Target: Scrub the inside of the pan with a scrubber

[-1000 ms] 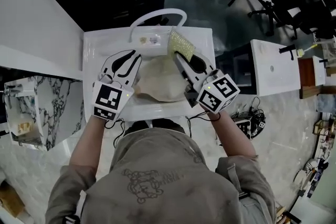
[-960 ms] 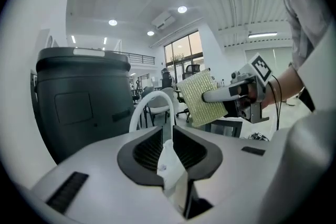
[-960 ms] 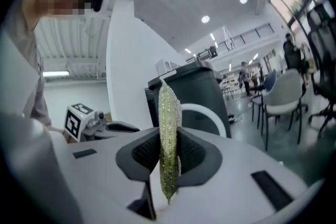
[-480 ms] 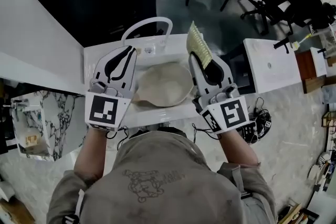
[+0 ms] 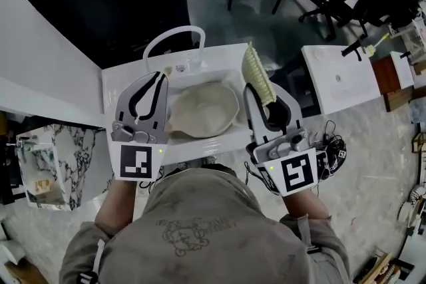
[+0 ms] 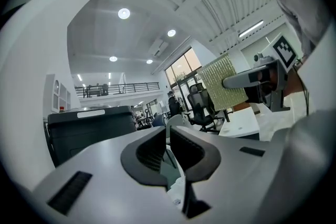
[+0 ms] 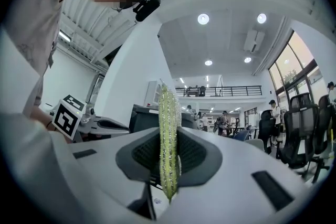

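**Item: pan (image 5: pixel 203 110).** It lies in the sink (image 5: pixel 200 146) of the white counter (image 5: pixel 120 80), open side up and between your two grippers. Neither gripper touches it.

**Item: scrubber (image 5: pixel 255 70).** A yellow-green mesh pad, held upright and clear of the pan, at its right rim.

**Item: right gripper (image 5: pixel 251 90).** Your jaws are clamped on the scrubber's lower edge.

**Item: left gripper (image 5: pixel 158 78).** Your jaws are drawn together with nothing between them, to the left of the pan.

**Progress.** The tool is in hand but off the pan, so no scrubbing is under way. The pan's inside looks dull and dry, and I judge the scrubbing largely or wholly still to do.

**Views.**
- Head view: only this one shows the pan, sink and faucet (image 5: pixel 172 36).
- Right gripper view: shows the scrubber edge-on between the pads.
- Left gripper view: shows the scrubber's broad face and the left gripper's closed, empty jaws.
- Both gripper views look level across the room.
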`<state>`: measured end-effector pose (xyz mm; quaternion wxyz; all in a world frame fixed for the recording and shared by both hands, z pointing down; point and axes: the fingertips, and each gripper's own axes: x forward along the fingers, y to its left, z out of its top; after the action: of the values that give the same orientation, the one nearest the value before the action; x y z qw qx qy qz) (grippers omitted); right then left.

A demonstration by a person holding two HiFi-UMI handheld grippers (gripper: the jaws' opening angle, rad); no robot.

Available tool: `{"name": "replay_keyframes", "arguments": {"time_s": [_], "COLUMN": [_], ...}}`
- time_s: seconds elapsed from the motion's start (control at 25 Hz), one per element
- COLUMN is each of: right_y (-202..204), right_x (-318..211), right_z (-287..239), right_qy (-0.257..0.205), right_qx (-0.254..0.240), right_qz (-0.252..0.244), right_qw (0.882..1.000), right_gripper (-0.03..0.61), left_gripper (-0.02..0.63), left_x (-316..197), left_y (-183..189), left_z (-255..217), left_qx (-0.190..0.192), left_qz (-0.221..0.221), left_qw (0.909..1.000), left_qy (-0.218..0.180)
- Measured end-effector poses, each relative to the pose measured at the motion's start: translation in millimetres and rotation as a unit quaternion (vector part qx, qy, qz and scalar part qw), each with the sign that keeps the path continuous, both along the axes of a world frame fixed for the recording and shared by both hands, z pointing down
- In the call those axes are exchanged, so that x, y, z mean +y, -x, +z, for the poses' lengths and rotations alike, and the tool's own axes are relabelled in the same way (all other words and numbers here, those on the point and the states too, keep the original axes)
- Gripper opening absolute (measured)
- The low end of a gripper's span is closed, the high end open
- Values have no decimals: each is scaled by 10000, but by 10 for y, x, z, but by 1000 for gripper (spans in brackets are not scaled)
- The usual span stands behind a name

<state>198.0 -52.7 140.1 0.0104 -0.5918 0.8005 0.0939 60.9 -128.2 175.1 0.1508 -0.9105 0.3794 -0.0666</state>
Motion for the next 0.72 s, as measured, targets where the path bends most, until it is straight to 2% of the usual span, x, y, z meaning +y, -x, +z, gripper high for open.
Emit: {"name": "replay_keyframes", "arguments": {"time_s": [0.12, 0.28, 0.48, 0.72], "right_y": [-46, -117, -171, -232], "right_x": [31, 33, 26, 13], "right_z": [144, 207, 220, 204], "right_qy": [207, 275, 303, 242], "right_qx": [-124, -167, -140, -151], "right_qz": [-13, -21, -125, -251], "right_qw": [9997, 9995, 9994, 9993], "right_gripper": [72, 72, 72, 72], "left_gripper": [35, 35, 35, 35], "left_x": [81, 134, 146, 167], "left_y": [-31, -46, -107, -187], "left_z": [93, 236, 221, 199], "left_qx": [-53, -76, -237, -158], "left_qz": [6, -112, -160, -225], "left_qw": [10000, 9994, 9994, 9993], "left_qy": [19, 333, 214, 233]}}
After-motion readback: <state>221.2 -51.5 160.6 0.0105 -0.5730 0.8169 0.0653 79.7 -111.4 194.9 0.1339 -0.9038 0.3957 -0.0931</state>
